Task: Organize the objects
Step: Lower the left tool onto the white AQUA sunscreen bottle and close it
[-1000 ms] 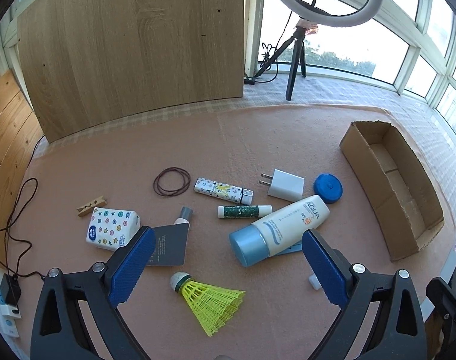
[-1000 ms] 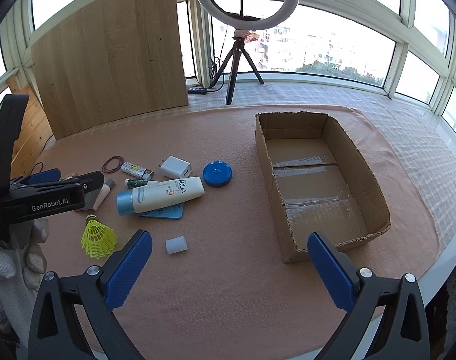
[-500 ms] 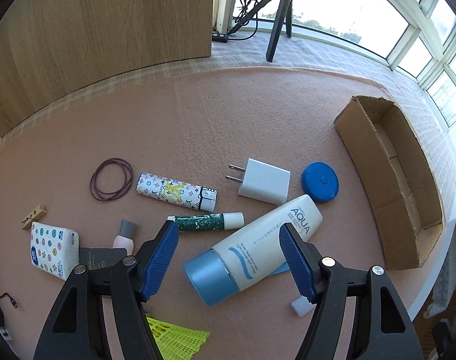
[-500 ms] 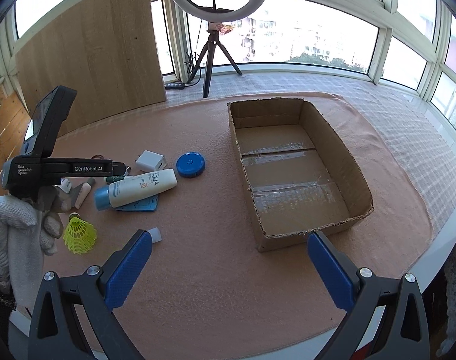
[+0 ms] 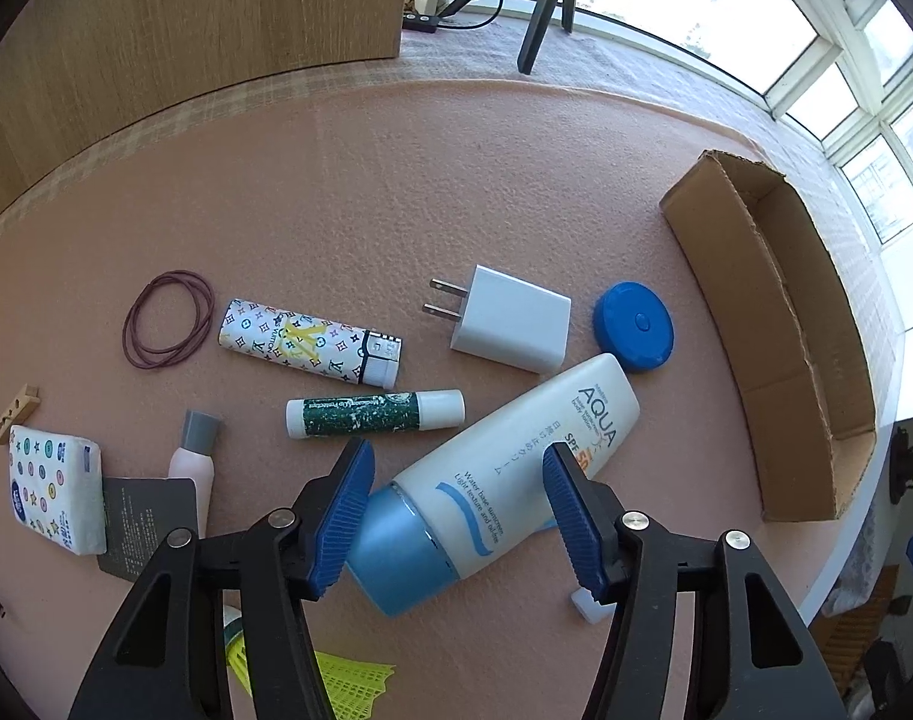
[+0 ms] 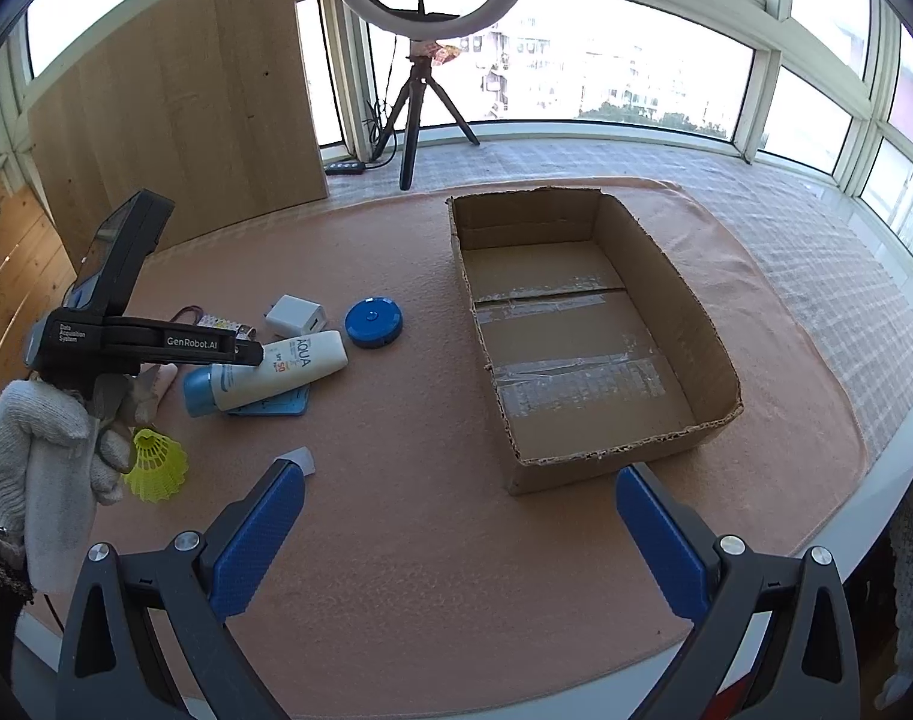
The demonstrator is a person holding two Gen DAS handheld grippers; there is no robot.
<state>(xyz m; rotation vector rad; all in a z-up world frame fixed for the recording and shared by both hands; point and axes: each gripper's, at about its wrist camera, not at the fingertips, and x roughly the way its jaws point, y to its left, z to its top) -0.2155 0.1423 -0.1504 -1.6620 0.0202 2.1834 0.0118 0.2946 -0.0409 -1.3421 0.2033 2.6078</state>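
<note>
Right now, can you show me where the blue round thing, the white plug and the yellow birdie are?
Blue round thing (image 5: 634, 326), left wrist view, top face.
White plug (image 5: 510, 318), left wrist view, flat body.
Yellow birdie (image 6: 155, 464), right wrist view, mesh skirt.

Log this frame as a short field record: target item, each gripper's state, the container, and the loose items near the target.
target: sunscreen bottle, lying on its side
left gripper: straddling the bottle, jaws have just been closing, pads not visibly pressing
right gripper: open, nothing between its jaws
container: cardboard box, nothing inside
nearby: charger, blue round case, lip balm
</note>
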